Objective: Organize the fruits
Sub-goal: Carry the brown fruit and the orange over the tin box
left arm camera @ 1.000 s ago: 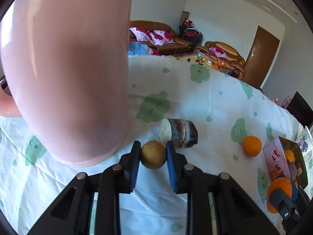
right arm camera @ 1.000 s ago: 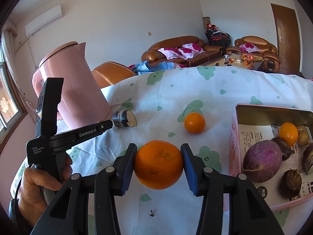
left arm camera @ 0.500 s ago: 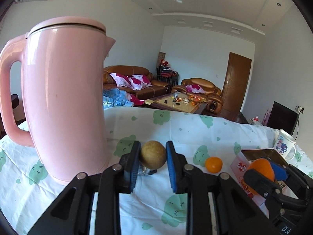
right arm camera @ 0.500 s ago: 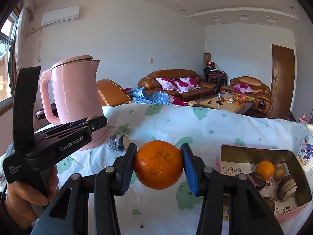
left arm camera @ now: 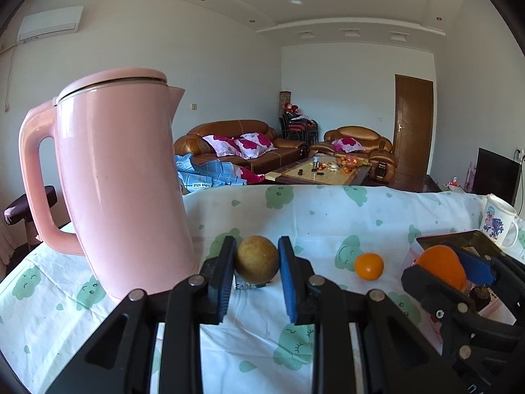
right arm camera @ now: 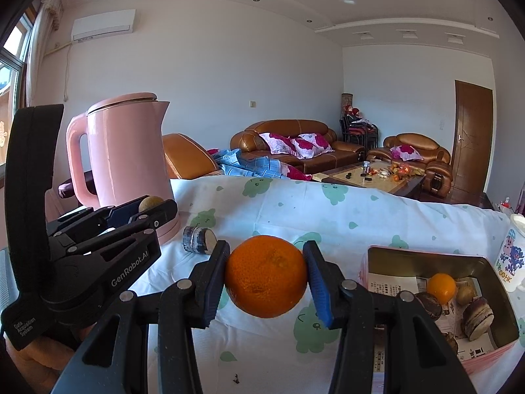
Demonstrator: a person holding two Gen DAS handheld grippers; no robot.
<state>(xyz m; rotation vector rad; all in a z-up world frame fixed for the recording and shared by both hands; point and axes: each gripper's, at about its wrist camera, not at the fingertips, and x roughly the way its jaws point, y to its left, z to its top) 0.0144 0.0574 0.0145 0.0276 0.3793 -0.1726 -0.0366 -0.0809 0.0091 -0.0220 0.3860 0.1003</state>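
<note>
My left gripper (left arm camera: 256, 264) is shut on a small brown round fruit (left arm camera: 256, 258), held above the table beside the pink kettle (left arm camera: 121, 177). My right gripper (right arm camera: 266, 274) is shut on a large orange (right arm camera: 266, 275), held above the cloth left of the pink tin box (right arm camera: 426, 298). The box holds a small orange (right arm camera: 441, 287), a brown fruit and dark root pieces. Another small orange (left arm camera: 368, 266) lies on the cloth. A cut dark root piece (right arm camera: 198, 244) lies near the kettle. The right gripper and its orange also show in the left wrist view (left arm camera: 441, 271).
The table has a white cloth with green prints (left arm camera: 328, 216). A printed mug (right arm camera: 512, 262) stands right of the box. Sofas and a coffee table are beyond the table's far edge.
Both grippers have lifted and tilted up, holding their fruits; the views now look level across the table. The left gripper has drawn back from the kettle.
</note>
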